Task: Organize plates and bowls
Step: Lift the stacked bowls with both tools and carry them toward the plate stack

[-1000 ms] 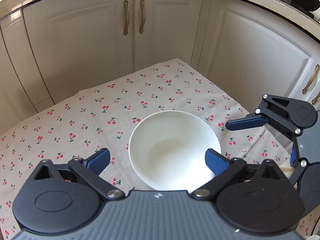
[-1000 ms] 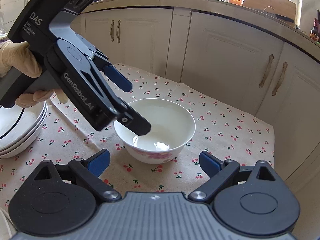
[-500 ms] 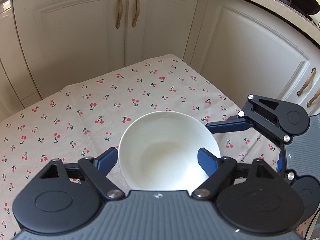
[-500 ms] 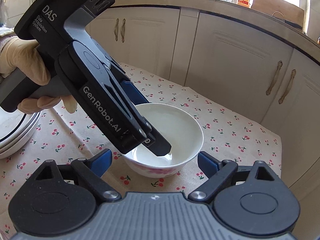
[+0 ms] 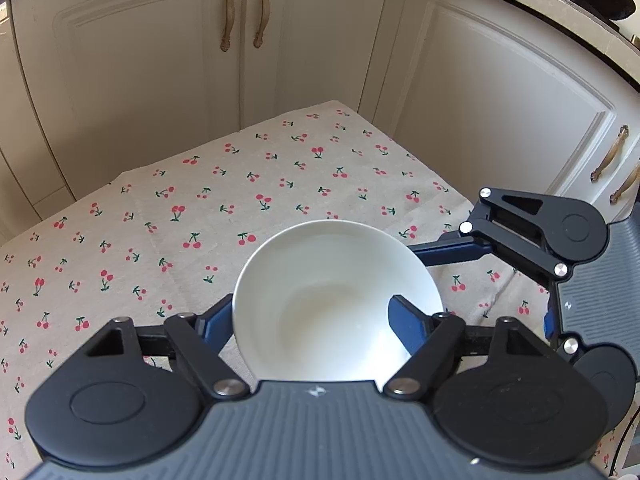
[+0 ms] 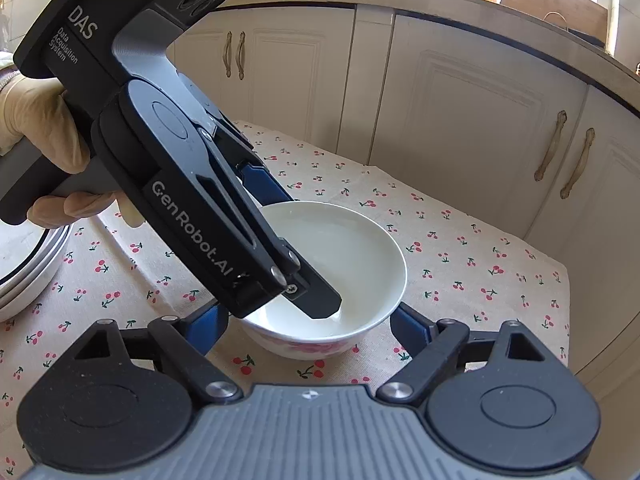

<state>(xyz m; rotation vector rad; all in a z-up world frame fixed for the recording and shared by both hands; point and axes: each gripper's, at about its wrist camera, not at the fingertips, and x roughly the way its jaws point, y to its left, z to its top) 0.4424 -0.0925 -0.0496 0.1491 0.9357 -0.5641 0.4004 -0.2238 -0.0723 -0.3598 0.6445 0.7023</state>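
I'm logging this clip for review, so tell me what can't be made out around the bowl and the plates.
- Bowl, left wrist view: near rim hidden by the left hand-held gripper's body.
- Bowl's left rim, right wrist view: covered by the left hand-held gripper; its far finger's contact is unseen.
- Stacked plates, right wrist view: cut off by the left edge; count unclear.

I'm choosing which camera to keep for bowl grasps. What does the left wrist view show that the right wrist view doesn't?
Only the left wrist view looks straight down into the bowl, with one blue left finger inside the rim and one outside. Only the right wrist view shows the stacked plates, the gloved hand and the bowl's floral side. Both show the cherry tablecloth and cabinets.
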